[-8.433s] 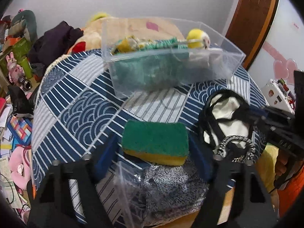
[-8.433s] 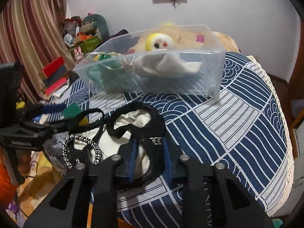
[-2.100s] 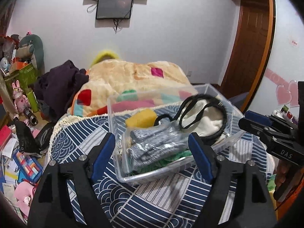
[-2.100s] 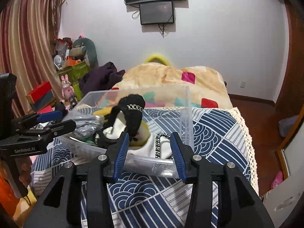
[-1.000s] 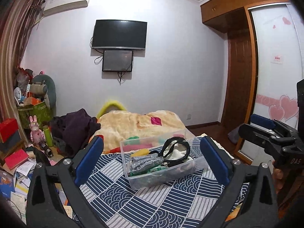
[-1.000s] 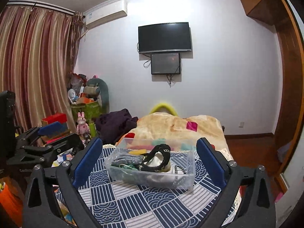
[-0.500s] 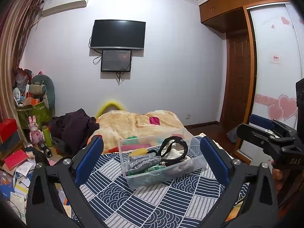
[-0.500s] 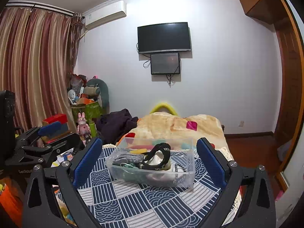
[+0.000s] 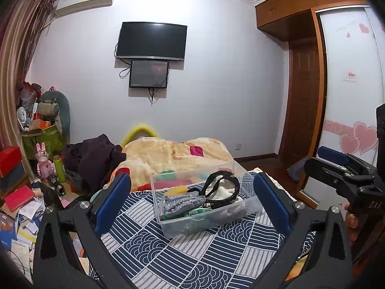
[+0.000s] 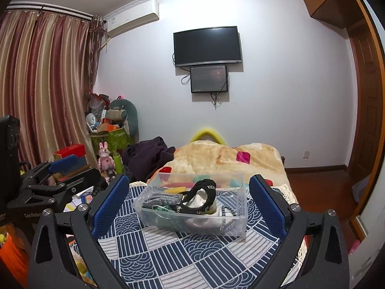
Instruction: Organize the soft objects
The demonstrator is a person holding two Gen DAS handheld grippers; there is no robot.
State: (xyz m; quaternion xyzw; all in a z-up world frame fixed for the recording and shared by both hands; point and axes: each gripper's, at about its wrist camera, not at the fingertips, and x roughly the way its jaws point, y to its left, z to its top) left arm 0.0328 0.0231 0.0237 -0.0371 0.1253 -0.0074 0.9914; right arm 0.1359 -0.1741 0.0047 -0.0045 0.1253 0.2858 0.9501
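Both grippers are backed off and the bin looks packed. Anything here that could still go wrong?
1. The black-trimmed pouch stands up above the rim of the clear bin, so a bump might tip it out.
2. A braided cord lies against the bin's wall on the right; it could snag on a finger reaching back in.
3. The left gripper and right gripper are open and empty, so nothing steadies the bin on the patterned cloth.

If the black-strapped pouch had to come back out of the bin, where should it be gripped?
Grip the black strap loop of the pouch, coming from above. It arches over the rim of the clear bin, while the pale body sits low among other items. Both hand-held grippers, left and right, are open and empty.
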